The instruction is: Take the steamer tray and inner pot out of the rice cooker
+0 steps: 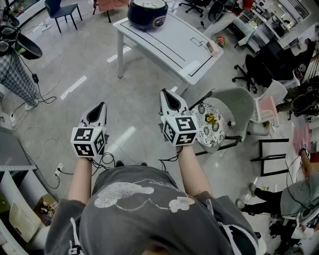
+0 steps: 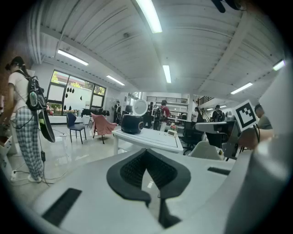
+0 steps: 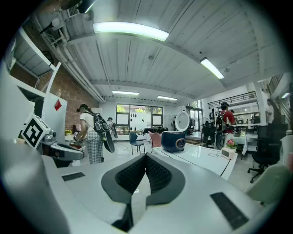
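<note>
Flooring of pale grey (image 1: 75, 60) fills most of the head view. On it, toward 12 o'clock from the person, stands a long white table (image 1: 169, 47). A grey armchair (image 1: 239, 107) sits at 3 o'clock, with a round patterned side table (image 1: 214, 132) just beside it that carries a small bunch of flowers. The dark blue rice cooker (image 1: 147, 12) rests on the table's far end at 12 o'clock, well apart from both tools; from above its lid looks closed, and neither steamer tray nor inner pot can be seen. The left gripper (image 1: 101, 107) and right gripper (image 1: 166, 94) are held side by side at mid-frame, left at the right one's 9 o'clock, both aimed toward the table. Each gripper's own view shows its black pads pressed together with nothing between them.
</note>
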{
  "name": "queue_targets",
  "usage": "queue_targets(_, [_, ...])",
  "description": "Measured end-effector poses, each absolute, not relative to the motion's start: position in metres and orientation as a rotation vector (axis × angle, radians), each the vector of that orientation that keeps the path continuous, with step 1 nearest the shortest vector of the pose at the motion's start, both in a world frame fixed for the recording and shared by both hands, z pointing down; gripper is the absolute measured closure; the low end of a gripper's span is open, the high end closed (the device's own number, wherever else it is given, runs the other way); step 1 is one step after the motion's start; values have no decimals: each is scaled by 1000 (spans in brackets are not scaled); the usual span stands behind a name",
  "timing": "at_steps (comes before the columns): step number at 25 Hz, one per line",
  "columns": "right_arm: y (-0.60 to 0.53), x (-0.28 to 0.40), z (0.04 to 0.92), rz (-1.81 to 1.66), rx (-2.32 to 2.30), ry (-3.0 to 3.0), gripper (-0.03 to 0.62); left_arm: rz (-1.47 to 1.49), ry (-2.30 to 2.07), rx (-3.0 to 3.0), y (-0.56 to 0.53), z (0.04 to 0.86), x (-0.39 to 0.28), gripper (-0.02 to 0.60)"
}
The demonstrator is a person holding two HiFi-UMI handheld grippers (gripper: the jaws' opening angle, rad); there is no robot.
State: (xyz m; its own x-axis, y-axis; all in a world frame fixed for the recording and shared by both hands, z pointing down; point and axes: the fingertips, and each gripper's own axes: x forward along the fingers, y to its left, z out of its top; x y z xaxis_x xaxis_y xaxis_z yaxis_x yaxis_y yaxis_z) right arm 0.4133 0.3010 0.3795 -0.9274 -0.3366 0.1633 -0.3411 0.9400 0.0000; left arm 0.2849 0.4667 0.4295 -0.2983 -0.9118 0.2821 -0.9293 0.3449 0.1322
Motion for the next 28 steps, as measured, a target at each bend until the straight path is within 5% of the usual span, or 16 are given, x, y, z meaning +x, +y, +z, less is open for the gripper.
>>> queue_targets(21, [326, 381, 389, 134, 612, -2925, 562, 9, -2247, 1700, 501, 435, 257, 572])
queue_targets(23, [334, 371, 388, 140, 582, -2950, 491, 19, -2259, 1717, 506, 434, 249, 567])
queue_targets(25, [342, 358, 387, 124, 546, -2969, 348, -28, -2262, 1754, 507, 432, 242, 415])
queue_targets(28, [349, 346, 383, 89, 531, -2967, 298, -86, -2241, 1777, 504, 432, 232, 277])
